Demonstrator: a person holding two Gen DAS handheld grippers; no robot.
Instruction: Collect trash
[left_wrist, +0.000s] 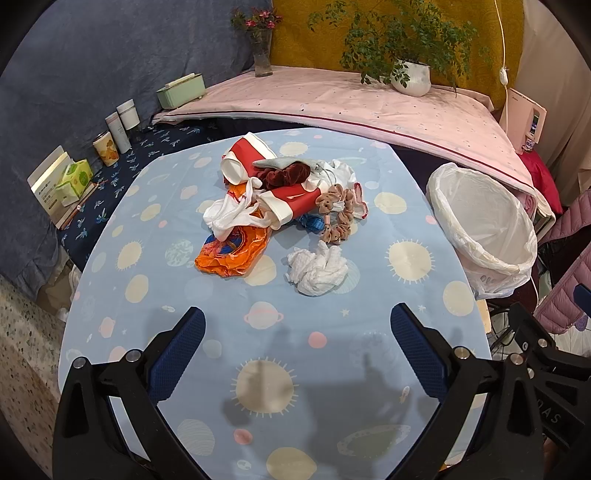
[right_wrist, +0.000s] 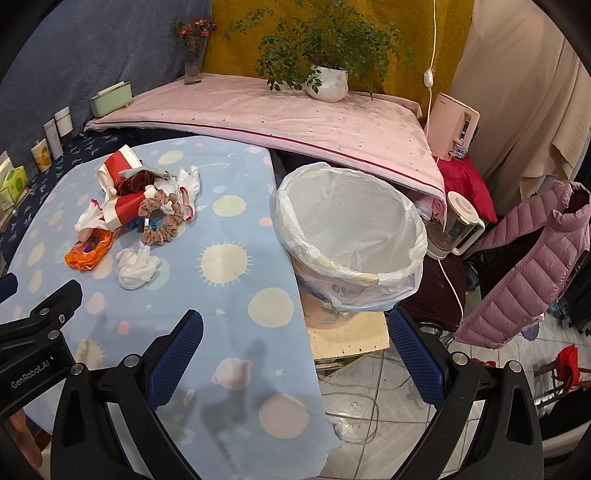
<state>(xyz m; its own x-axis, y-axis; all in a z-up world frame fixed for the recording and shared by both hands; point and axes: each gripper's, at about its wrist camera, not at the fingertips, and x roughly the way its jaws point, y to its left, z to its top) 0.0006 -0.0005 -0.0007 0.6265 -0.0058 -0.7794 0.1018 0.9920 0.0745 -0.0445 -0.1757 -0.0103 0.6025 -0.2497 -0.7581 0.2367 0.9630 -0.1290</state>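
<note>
1. The trash lies heaped mid-counter: two red-and-white paper cups (left_wrist: 291, 206), one behind the other, one orange plastic bag (left_wrist: 231, 254), one white plastic bag (left_wrist: 231, 214), and one crumpled white tissue (left_wrist: 317, 271) lying a little apart on the near side.
2. Mixed into the heap I count three scrunchies: one dark red (left_wrist: 286, 173), one tan (left_wrist: 338, 216) and one blue (left_wrist: 308, 221), the blue mostly hidden under a cup.
3. One bin (right_wrist: 351, 236), lined with a white bag and empty as far as I see, stands on a low block just off the counter's right edge.
4. The counter (left_wrist: 266, 369) wears a light blue cloth printed with suns and planets.
5. Behind it runs a shelf under pink cloth (right_wrist: 295, 118), carrying one potted plant (right_wrist: 328, 83), one vase of flowers (right_wrist: 194, 55) and one green box (right_wrist: 110, 98).
6. To the right the floor is tiled; a pink padded jacket (right_wrist: 535, 266) hangs there, with one kettle (right_wrist: 458, 225) beside the bin.
7. My left gripper (left_wrist: 297, 339) hovers over the near counter, jaws spread wide, holding and touching nothing.
8. My right gripper (right_wrist: 295, 341) hangs over the counter's right edge, jaws equally wide apart and empty, the bin ahead between them.
</note>
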